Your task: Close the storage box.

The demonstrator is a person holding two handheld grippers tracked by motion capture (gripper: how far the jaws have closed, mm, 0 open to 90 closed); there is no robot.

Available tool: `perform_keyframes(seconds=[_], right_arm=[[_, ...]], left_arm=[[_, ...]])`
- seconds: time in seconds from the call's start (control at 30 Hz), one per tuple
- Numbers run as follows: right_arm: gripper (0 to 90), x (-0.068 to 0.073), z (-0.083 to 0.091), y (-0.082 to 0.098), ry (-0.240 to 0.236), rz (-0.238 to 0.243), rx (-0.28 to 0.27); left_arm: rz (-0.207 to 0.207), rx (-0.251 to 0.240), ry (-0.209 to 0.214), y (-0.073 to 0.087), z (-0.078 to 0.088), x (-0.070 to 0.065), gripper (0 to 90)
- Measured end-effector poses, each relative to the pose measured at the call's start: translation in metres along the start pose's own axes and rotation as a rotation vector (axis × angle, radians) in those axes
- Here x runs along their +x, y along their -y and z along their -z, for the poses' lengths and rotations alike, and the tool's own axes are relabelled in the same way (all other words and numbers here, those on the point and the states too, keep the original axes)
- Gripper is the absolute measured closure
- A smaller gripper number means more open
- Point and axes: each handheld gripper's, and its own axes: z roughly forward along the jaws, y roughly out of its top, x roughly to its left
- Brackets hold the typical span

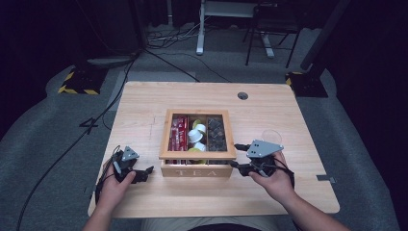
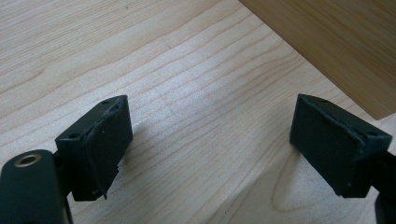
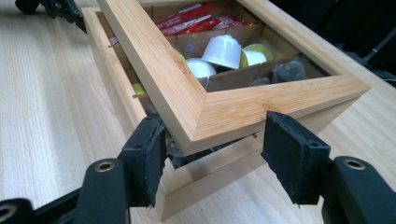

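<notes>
Bamboo tea box with a glass-windowed lid (image 1: pixel 197 155) at the table's centre, its lid lifted a crack.

The lid's near corner (image 3: pixel 205 126) sits between the right gripper (image 3: pixel 219 154) pads, raised off the box base (image 3: pixel 210 172); whether the pads press on it I cannot tell. Inside show red sachets (image 1: pixel 179 131), white and yellow-green capsules (image 1: pixel 197 134) and dark pods (image 1: pixel 215 133). At the box's eight o'clock the left gripper (image 2: pixel 210 144) rests released, jaws wide over the pale wooden table (image 1: pixel 144 103). A clear cup (image 1: pixel 271 136) stands at three o'clock.
</notes>
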Motion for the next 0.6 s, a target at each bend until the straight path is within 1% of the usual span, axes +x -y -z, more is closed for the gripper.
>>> perform_keyframes(seconds=[0.43,0.5,0.6], right_arm=[[39.6,0.002,-0.004,0.009,-0.017,-0.029,0.021],[39.8,0.003,-0.005,0.011,-0.018,-0.037,0.026],[40.6,0.002,-0.007,0.014,-0.04,-0.064,0.034]], left_arm=[[0.001,0.001,0.0,0.0,0.0,0.0,13.2],[0.001,0.001,0.0,0.0,0.0,0.0,13.1],[0.001,0.001,0.0,0.0,0.0,0.0,13.1]])
